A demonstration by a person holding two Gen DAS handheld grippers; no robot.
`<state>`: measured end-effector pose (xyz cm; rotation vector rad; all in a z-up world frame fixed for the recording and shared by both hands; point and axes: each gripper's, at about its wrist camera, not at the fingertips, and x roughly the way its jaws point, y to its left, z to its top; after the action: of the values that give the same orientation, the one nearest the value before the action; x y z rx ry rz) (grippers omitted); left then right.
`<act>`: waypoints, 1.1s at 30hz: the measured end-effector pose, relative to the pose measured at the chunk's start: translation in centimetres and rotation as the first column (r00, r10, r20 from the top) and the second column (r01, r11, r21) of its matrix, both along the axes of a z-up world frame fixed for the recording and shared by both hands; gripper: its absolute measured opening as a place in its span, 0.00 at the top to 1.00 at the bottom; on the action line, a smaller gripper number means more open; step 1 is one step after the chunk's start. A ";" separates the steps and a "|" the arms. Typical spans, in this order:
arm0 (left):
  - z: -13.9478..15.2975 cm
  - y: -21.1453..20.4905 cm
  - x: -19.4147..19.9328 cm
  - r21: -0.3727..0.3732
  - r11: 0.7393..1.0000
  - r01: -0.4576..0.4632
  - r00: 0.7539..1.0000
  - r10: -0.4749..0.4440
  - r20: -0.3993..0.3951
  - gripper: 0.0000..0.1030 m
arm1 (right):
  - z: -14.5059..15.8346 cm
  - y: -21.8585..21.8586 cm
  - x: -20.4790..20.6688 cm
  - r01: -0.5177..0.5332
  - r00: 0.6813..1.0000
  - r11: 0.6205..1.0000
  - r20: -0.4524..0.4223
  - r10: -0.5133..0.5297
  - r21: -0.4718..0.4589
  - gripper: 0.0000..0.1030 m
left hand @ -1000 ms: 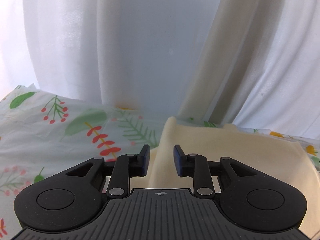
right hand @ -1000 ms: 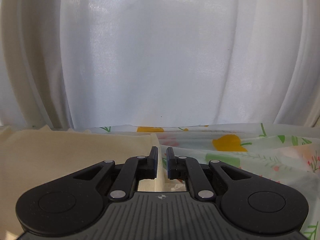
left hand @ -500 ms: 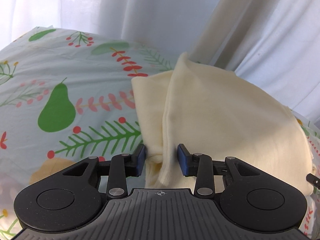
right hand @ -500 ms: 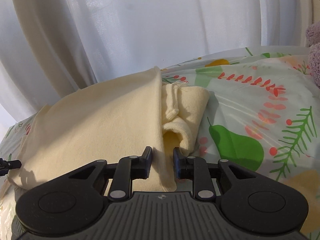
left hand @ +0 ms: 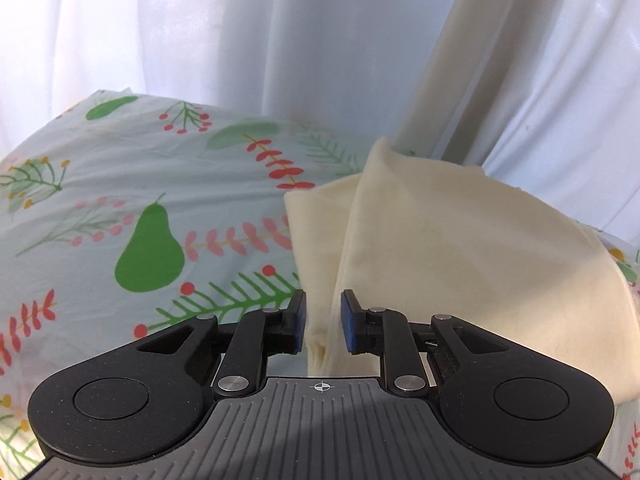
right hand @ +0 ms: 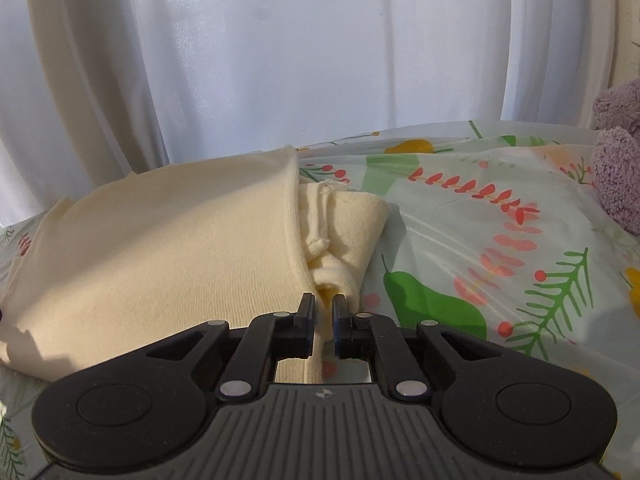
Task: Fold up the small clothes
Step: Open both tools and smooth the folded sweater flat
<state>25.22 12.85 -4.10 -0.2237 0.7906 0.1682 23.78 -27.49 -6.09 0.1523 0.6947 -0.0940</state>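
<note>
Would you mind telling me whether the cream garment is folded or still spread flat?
Folded: the cream garment has a top layer doubled over, its ribbed edge lying across bunched fabric beneath, on the patterned cloth.

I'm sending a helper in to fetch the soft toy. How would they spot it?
Start from the fruit-and-leaf printed tablecloth in front of the white curtain. At its far right edge, well away from the cream garment, sits the fuzzy purple plush, the only fluffy, purple thing there.
</note>
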 end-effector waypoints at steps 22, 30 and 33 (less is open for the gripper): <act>-4.6 -5.9 12.4 0.072 0.976 0.205 0.971 -0.211 0.108 0.60 | -2.4 5.7 17.4 -0.165 0.982 0.963 0.058 0.181 -0.215 0.87; -2.1 0.7 7.5 -0.043 0.997 0.062 0.993 -0.058 0.099 0.33 | -0.7 2.7 12.6 0.013 0.993 0.982 0.119 0.010 -0.190 0.75; -2.2 3.9 5.6 -0.184 0.982 0.045 0.998 -0.035 0.055 0.31 | 0.5 2.8 7.5 -0.064 0.988 0.991 0.134 0.080 -0.120 0.62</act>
<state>30.83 16.74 -6.32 -0.3860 0.7590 0.0503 31.24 -24.65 -5.61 0.0219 0.5534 -0.0536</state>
